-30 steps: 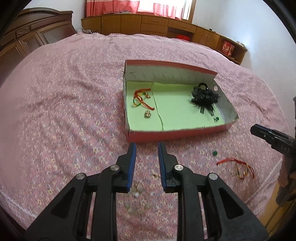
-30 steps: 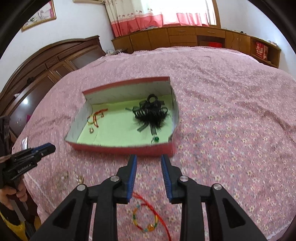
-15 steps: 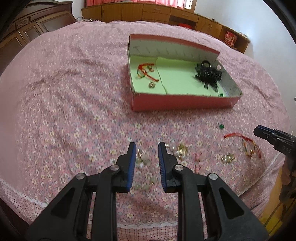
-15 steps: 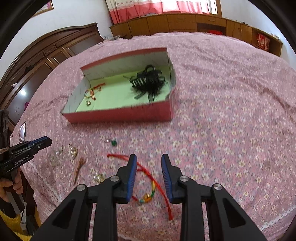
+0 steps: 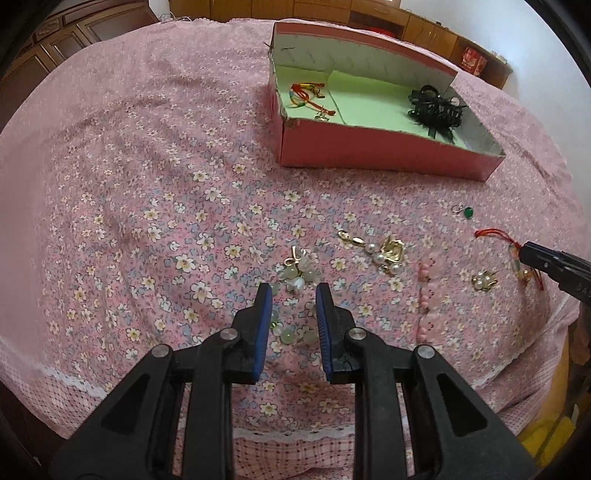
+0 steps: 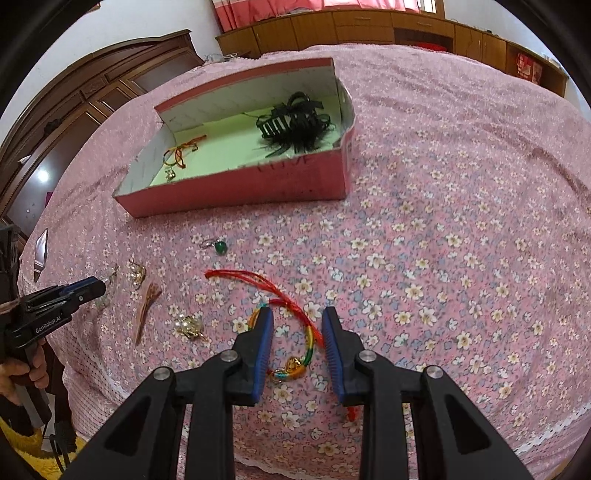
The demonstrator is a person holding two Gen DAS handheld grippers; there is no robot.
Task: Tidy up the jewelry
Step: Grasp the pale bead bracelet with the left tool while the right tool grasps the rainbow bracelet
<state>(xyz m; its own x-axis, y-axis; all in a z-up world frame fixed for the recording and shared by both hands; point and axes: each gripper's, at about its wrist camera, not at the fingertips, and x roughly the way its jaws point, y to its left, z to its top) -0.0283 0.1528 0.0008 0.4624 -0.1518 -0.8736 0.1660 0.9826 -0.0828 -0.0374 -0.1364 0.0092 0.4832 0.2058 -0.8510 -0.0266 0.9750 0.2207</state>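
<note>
A red box (image 5: 388, 153) with a green floor lies on the bed; it holds a red cord bracelet (image 5: 306, 94) and a black hair claw (image 5: 436, 109). My left gripper (image 5: 293, 290) is open, low over a jade-bead ornament (image 5: 297, 275). A gold pearl brooch (image 5: 388, 253), a pink clip (image 5: 428, 291), a small pearl piece (image 5: 484, 280) and a green stone (image 5: 468, 212) lie to its right. My right gripper (image 6: 297, 314) is open, straddling a red and rainbow cord bracelet (image 6: 295, 332). The box (image 6: 240, 188) lies beyond it.
The pink floral bedspread (image 5: 147, 184) ends in a lace hem close below both grippers. Wooden cabinets (image 6: 351, 26) line the far wall and a dark wardrobe (image 6: 92, 92) stands left. The left gripper also shows at the right wrist view's left edge (image 6: 88, 288).
Both grippers have pulled back from the box and dropped toward the bed's near edge. The loose jewelry now lies right under their open fingers.
</note>
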